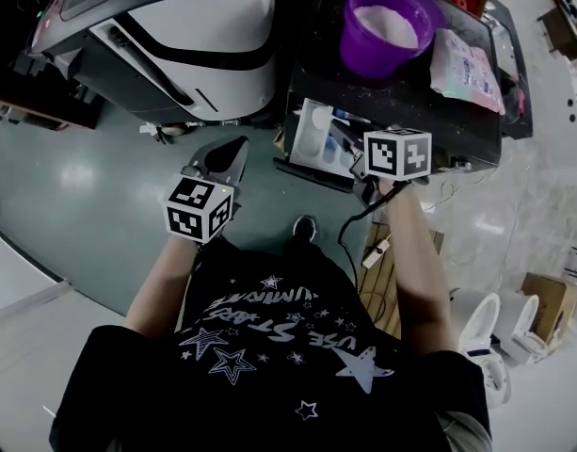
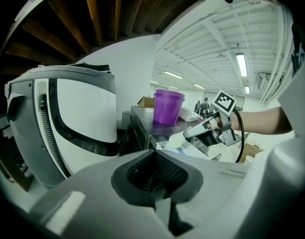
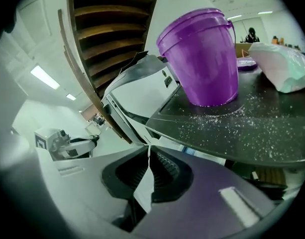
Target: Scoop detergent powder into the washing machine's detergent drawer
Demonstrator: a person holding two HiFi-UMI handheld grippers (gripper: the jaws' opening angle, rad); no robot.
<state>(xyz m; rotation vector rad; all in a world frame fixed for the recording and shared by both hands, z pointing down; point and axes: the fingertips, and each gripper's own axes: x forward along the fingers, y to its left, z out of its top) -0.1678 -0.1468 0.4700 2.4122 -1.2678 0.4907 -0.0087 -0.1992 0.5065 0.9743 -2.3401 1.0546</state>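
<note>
The left gripper (image 1: 233, 151) hung with its jaws pressed together, empty. At its 3 o'clock the right gripper (image 3: 149, 153) pinched a white scoop (image 2: 178, 141) by the open detergent drawer (image 1: 312, 125). At the drawer's 1 o'clock stood the purple bucket (image 1: 382, 26) of powder.

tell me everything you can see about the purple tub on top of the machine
The purple tub is a round pail that looks like plastic, with a stepped rim band and what looks like a thin handle folded down its side. It stands upright, lid off, on the dark machine top, partly filled with white powder. Spilled white grains ring its base. A white bag lies close beside it.
</note>
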